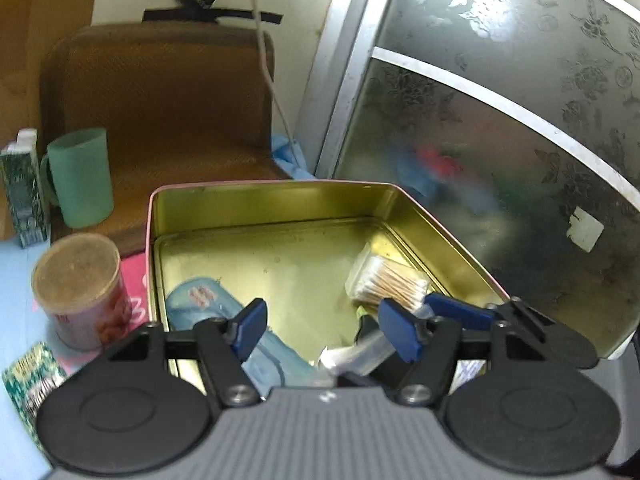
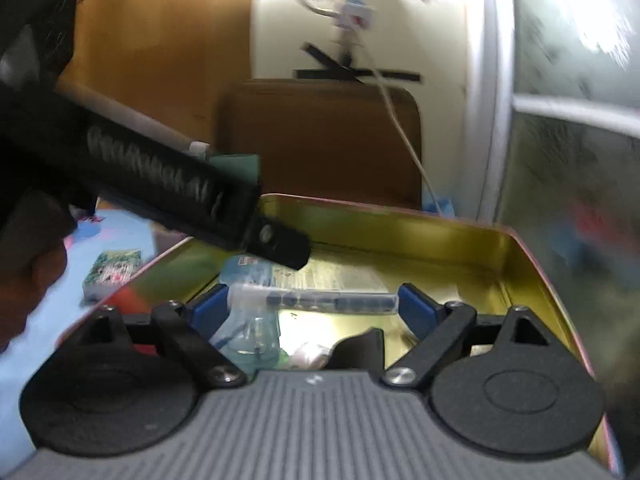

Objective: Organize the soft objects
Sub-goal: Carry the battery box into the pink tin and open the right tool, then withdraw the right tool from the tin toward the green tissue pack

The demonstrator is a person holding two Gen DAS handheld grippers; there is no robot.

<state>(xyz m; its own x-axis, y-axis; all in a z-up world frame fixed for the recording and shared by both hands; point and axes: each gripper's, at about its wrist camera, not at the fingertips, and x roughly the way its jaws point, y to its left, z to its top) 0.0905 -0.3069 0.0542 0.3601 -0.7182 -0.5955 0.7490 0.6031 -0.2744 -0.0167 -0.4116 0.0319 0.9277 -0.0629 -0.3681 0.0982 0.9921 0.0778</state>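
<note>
Already both grippers crowd over the same open tin [image 1: 276, 200], and that closeness is the main hazard. In the left wrist view the left gripper [image 1: 324, 326] hangs with its blue pads spread and nothing between them, low in the frame above a blue soft pack [image 1: 208, 304] at the tin's lower left; a bag of cotton swabs [image 1: 386, 280] lies right of centre. In the right wrist view the right gripper [image 2: 316, 304] is also spread, with a clear sleeve of dark pieces [image 2: 320, 300] lying across between its pads, though I cannot tell whether they touch it. The body of the left gripper cuts in from the upper left of that frame, just above the tin's contents, so a hasty reach could knock the two tools together. Blur suggests quick motion, which raises that chance. Slippery film packs may slide off the pads, and a push against the tin's wall could shove it toward the can [image 1: 80, 292] and green cup [image 1: 80, 176] at the frame's left, on the counter [image 1: 16, 280].
</note>
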